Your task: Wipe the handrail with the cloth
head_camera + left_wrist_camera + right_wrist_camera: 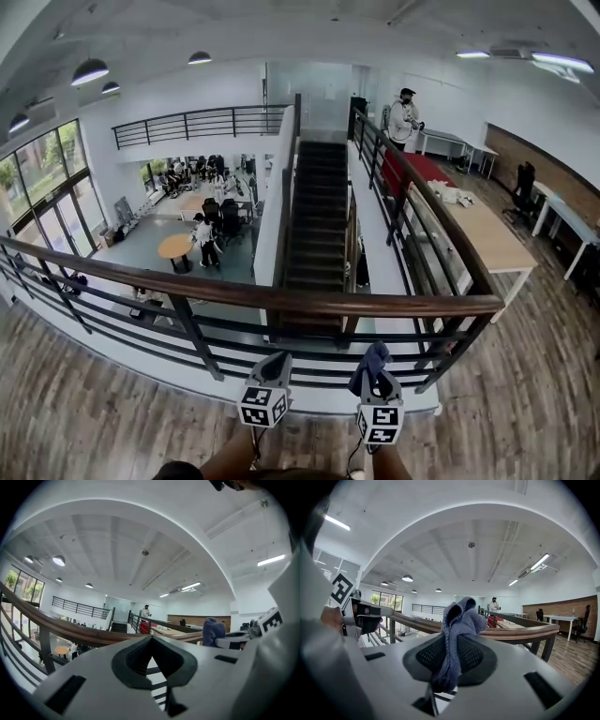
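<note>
A brown wooden handrail (pixel 281 298) on black metal bars crosses in front of me from left to right. Both grippers hang just below and on the near side of it. My right gripper (pixel 375 370) is shut on a blue-grey cloth (pixel 372 356), which sticks up bunched between the pads (pixel 476 656). In the right gripper view the cloth (pixel 461 618) covers part of the handrail (pixel 520 632) beyond. My left gripper (pixel 274 367) is shut with nothing in it. In the left gripper view the handrail (pixel 84 632) runs just past the closed tips (pixel 151 641), and the cloth (pixel 213 630) shows to the right.
Beyond the rail is a drop to a lower floor with several people and a round table (pixel 175 247). A dark staircase (pixel 319 216) goes down the middle. A person (pixel 403 117) stands at the far landing. A long wooden table (pixel 487 234) stands at the right.
</note>
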Available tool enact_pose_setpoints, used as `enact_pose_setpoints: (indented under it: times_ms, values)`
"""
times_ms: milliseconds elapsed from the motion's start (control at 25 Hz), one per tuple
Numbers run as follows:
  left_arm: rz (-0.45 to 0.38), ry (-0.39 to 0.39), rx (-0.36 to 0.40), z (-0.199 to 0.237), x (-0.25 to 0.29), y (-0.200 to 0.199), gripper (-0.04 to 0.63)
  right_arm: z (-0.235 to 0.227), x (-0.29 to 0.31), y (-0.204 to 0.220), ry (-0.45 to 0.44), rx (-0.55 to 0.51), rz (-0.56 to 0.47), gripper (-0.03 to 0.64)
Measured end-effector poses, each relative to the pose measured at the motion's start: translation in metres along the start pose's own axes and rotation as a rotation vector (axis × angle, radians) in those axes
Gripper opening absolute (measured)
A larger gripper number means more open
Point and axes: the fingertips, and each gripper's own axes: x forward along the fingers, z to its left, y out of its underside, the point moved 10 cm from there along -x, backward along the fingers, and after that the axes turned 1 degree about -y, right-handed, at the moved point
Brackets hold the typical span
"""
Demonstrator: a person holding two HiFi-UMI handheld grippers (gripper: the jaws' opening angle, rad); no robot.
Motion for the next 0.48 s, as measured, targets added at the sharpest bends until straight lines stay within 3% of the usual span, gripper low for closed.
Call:
enact_pose_setpoints:
  times_ms: [480]
  values:
    - [0.007,0.037,-0.010,0.000,0.007,0.003,0.003,0.008,0.012,-0.005,-0.006,-0.023,-0.010,0.075]
